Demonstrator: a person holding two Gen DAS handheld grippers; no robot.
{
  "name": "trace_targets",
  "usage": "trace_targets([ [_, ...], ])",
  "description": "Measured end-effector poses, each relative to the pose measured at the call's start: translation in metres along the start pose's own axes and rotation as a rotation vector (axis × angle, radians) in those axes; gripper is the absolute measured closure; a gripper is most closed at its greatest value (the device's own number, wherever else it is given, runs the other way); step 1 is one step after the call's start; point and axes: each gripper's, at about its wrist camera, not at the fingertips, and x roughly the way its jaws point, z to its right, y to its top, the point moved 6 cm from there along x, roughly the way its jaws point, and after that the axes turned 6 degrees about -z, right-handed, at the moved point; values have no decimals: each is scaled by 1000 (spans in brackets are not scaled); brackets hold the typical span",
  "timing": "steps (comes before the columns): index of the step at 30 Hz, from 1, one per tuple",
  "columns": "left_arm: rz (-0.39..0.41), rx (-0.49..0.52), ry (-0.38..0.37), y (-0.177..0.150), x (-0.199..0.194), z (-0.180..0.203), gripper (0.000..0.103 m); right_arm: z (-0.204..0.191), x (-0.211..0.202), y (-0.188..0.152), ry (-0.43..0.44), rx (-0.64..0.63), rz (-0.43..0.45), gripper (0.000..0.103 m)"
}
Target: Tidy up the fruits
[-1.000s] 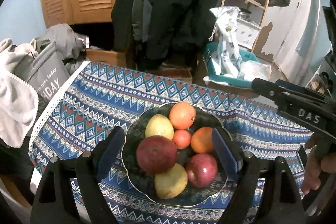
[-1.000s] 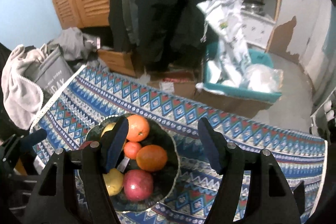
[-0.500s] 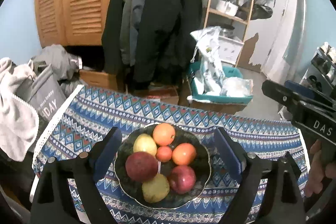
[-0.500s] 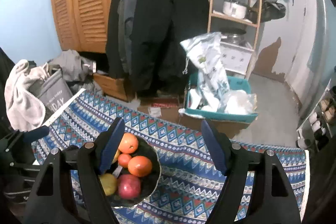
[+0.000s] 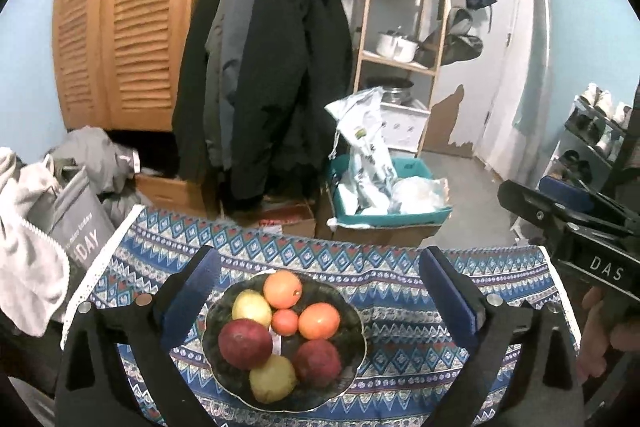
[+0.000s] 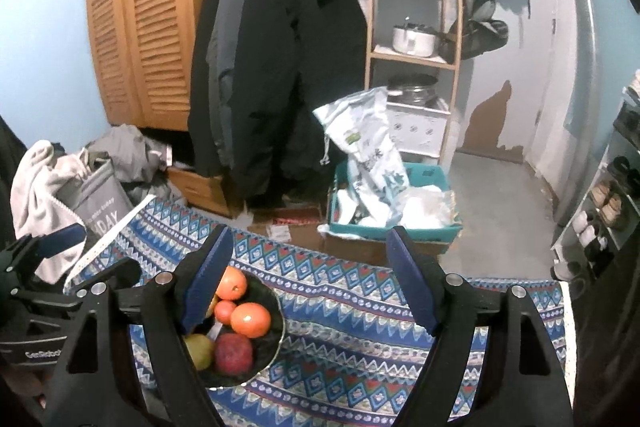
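Left gripper [image 5: 318,291] and right gripper [image 6: 310,275]: both released, empty, above bowl [image 5: 352,347] holding 7 fruits near table's front edge; sorting seemingly complete, else descend and grasp.

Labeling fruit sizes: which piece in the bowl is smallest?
The small red-orange fruit at the centre of the bowl, ringed by the others; every other piece is clearly larger.

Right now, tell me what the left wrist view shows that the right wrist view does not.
Only the left wrist view shows the whole bowl with all seven fruits, including the dark red fruit at its left side. Only the right wrist view shows the left gripper from the side, with its own finger hiding part of the bowl. Both show the patterned tablecloth, the bowl and two open grippers holding nothing.
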Motion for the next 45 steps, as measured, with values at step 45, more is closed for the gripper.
trace_targets([
  [45, 52, 41, -26, 12, -13, 37, 1, 61, -37, -13, -128, 63, 61, 23],
])
